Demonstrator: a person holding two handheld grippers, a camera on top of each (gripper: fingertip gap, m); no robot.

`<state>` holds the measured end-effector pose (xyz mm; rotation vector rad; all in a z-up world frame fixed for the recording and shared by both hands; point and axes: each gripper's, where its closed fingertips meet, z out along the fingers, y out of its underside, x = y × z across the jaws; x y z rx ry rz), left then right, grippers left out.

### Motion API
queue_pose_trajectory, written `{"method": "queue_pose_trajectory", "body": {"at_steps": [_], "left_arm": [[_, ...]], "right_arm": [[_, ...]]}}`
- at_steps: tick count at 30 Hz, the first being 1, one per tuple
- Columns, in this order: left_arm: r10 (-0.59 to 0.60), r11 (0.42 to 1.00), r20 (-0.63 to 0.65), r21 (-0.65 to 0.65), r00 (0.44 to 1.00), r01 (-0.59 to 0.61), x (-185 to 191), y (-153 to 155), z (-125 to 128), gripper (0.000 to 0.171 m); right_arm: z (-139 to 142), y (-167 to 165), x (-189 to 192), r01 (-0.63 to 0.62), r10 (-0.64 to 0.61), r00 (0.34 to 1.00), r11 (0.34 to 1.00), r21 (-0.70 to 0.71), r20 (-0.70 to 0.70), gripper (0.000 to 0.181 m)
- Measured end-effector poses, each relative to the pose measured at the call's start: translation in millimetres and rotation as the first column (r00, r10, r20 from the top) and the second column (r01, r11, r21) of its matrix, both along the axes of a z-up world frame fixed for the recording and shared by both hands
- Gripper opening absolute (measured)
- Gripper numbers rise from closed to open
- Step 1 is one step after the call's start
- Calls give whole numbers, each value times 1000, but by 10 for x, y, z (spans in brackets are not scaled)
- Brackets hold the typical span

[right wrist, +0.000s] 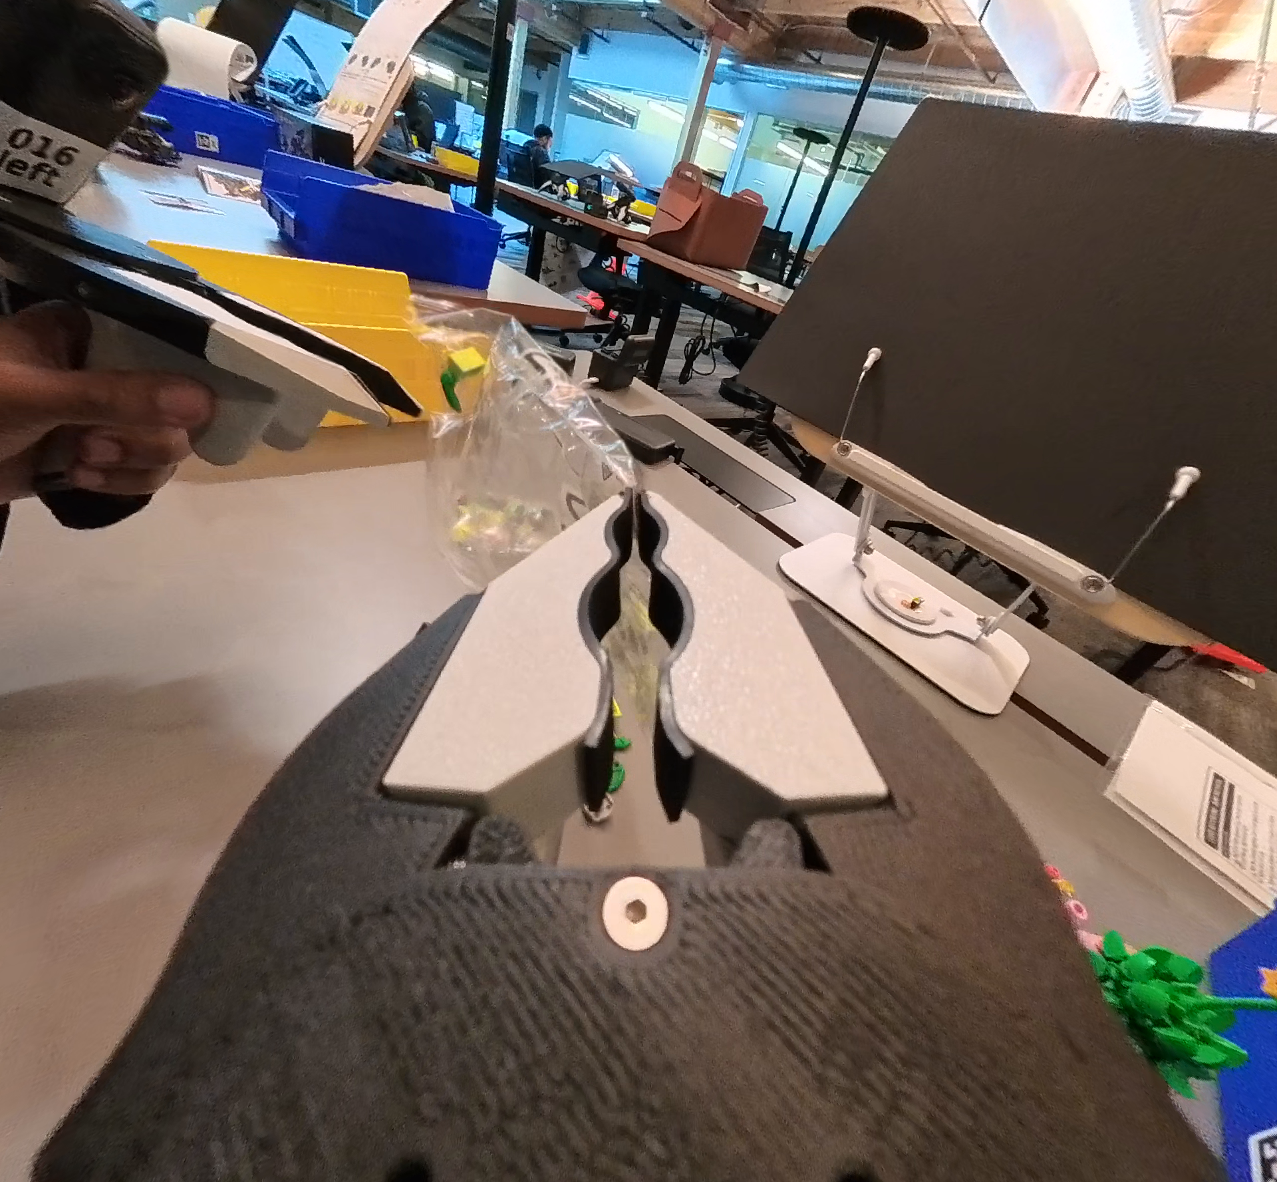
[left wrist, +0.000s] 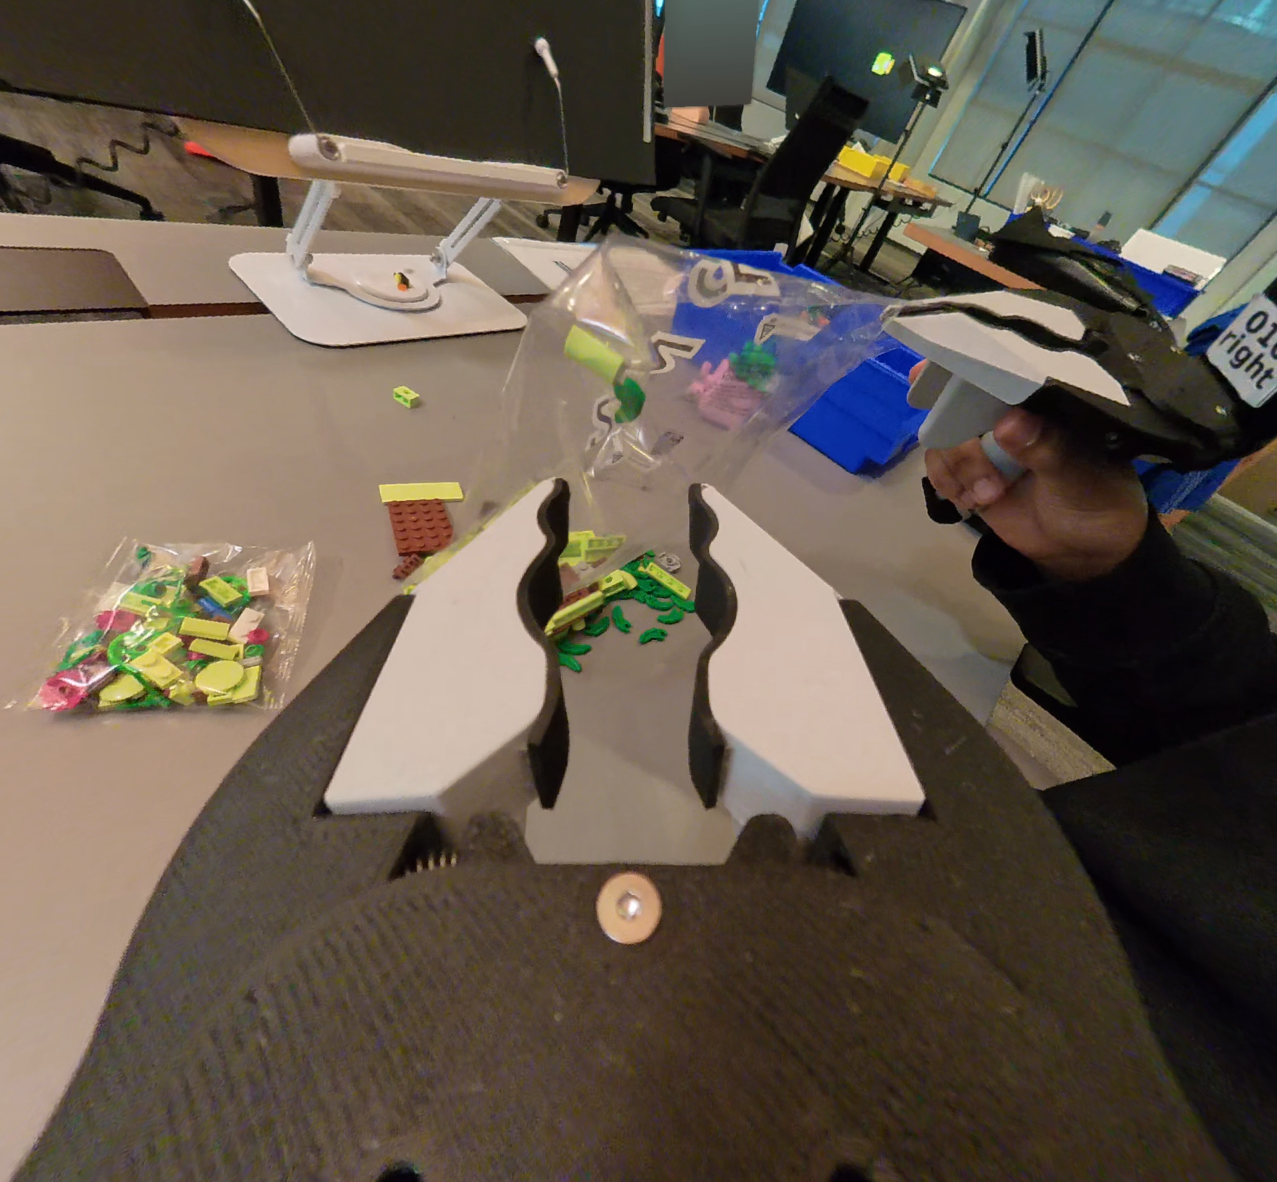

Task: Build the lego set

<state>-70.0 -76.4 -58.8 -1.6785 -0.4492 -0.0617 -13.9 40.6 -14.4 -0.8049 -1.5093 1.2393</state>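
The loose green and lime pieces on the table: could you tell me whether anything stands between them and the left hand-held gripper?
Yes: the clear plastic bag, held up by the right hand-held gripper, hangs over the loose pieces just beyond the open left hand-held gripper.

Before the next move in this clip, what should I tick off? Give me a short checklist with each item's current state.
1. Right gripper has the clear bag pinched at its edge: ok.
2. Left gripper free, jaws open: ok.
3. Bag fully emptied: not ok; a lime piece and a green piece are inside.
4. Tipped-out pieces on the table: ok.
5. Second bag sealed: cannot tell.
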Motion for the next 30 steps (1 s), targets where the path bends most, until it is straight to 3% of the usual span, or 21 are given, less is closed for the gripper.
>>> {"method": "queue_pose_trajectory", "body": {"at_steps": [16, 20, 25, 30], "left_arm": [[-27, 999, 26, 37, 999, 26, 34, 29, -32, 35], [-144, 989, 94, 59, 985, 139, 256, 216, -129, 36], [-141, 990, 87, 1, 986, 142, 296, 314, -301, 34], [-141, 989, 145, 71, 979, 132, 226, 225, -325, 34]], "right_arm": [[116, 209, 56, 42, -45, 997, 998, -46, -61, 0], [59, 184, 71, 35, -40, 996, 998, -61, -76, 0], [119, 158, 51, 27, -31, 997, 998, -57, -77, 0], [315, -34, -81, -36, 27, 996, 994, -104, -81, 0]]}}
